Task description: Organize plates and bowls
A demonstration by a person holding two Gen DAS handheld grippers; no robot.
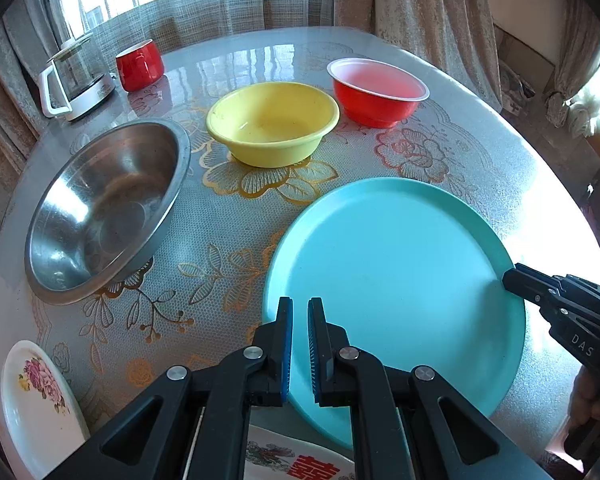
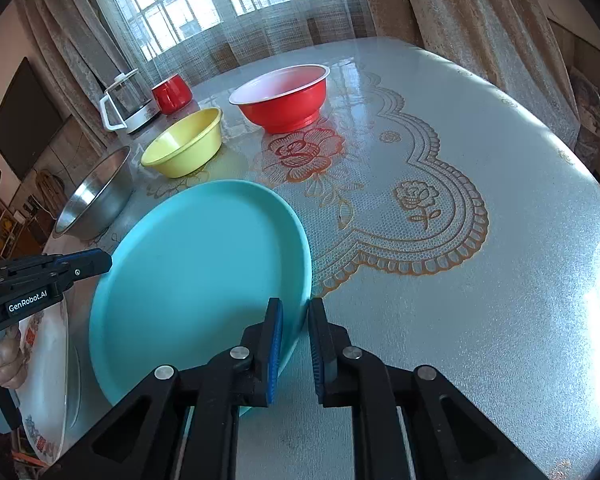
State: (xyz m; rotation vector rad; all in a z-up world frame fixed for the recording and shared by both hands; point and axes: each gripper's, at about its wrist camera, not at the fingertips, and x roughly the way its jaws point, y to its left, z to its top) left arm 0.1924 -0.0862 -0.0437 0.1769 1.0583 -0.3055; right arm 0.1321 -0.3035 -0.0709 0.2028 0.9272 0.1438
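Plate: big teal plate lying on the desk, nearest thing to both grippers. Looks tipped up a bit on its right side, hard to be sure through the fisheye.

Right gripper: jaws straddle the plate's right rim, one finger inside, one outside. There's a gap on the outer side, so I can't tell if it's clamped yet.

Left gripper: jaws nearly together with a thin slit between, nothing in them, hovering over the plate's near-left edge.

Handling: my guess is plastic or melamine, so light, stiff, and pretty slick. The rim is the only place to grab it. A one-edge pinch will want to pivot, so bite deep over the lip.

Bowls: steel bowl, yellow bowl and red bowl sit farther back, well apart, none nested. Steel one looks slippery; the red one looks thin and flimsy.

Other plates: white floral plate at the near-left, another printed plate under the left gripper.

Writing: "GenRobot.AI" on the left gripper body, "DAS" on the right one, a red Chinese character on the printed plate.

Not involved: kettle, red mug.
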